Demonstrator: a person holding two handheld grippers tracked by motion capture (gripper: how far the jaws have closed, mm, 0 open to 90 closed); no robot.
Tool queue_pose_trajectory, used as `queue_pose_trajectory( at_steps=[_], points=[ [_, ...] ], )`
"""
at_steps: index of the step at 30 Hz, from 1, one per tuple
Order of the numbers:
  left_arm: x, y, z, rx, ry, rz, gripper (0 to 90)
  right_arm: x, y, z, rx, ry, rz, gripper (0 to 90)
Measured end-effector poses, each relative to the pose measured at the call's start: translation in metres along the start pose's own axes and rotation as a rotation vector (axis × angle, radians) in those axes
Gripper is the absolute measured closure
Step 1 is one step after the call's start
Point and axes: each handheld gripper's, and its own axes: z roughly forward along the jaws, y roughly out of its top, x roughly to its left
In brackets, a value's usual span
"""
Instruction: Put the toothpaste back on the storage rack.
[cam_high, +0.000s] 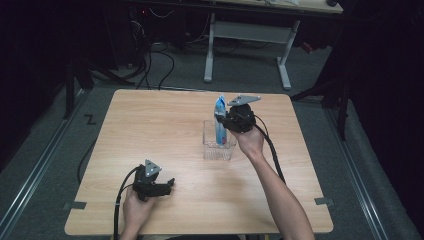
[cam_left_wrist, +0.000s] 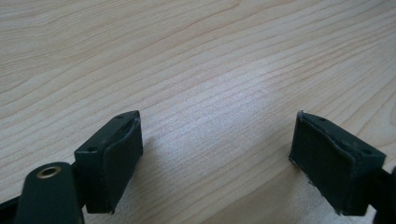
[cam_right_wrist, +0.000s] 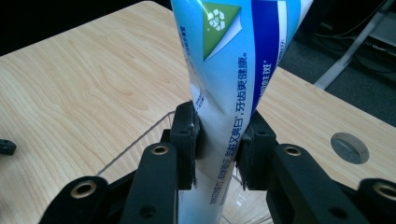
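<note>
A person sits at a light wooden table (cam_high: 165, 125) and holds two black two-jaw grippers, one in each hand.

The right gripper (cam_high: 223, 121) is raised over the middle of the table, toward its far half. Its jaws are clamped tight on one toothpaste tube (cam_right_wrist: 233, 84), blue and white with a green recycling mark and printed lettering. In the right gripper view the two pads (cam_right_wrist: 186, 140) press the tube from either side, squeezing it narrow at the grip. The tube stands roughly upright, its flat sealed end on top (the widest part). Its lower end reaches down into one clear plastic container (cam_high: 218, 150), a small open-topped rectangular box that sits on the tabletop. Whether the tube touches the bottom of the box cannot be told.

The left gripper (cam_high: 168, 186) is low over the near left part of the table, well apart from the box and the tube. Its jaws stand wide apart with nothing between them; the left gripper view looks past the two pads (cam_left_wrist: 119, 163) at bare wood grain.

One cable trails from each gripper back toward the person. One round hole (cam_right_wrist: 349, 147) is set in the tabletop near the right gripper.
</note>
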Motion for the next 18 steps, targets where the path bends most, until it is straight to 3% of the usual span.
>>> queue_pose_trajectory(
  at_steps=[9, 18],
  points=[
    [0.0000, 0.0000, -0.0001, 0.001, 0.000, 0.001, 17.1, 0.0000, -0.0057, 0.0024, 0.018, 0.000, 0.009, 71.0],
    [-0.0001, 0.0000, 0.0000, -0.001, 0.000, -0.001, 17.1, 0.0026, -0.0085, 0.0069, 0.055, 0.009, -0.012, 70.9]
  ],
)
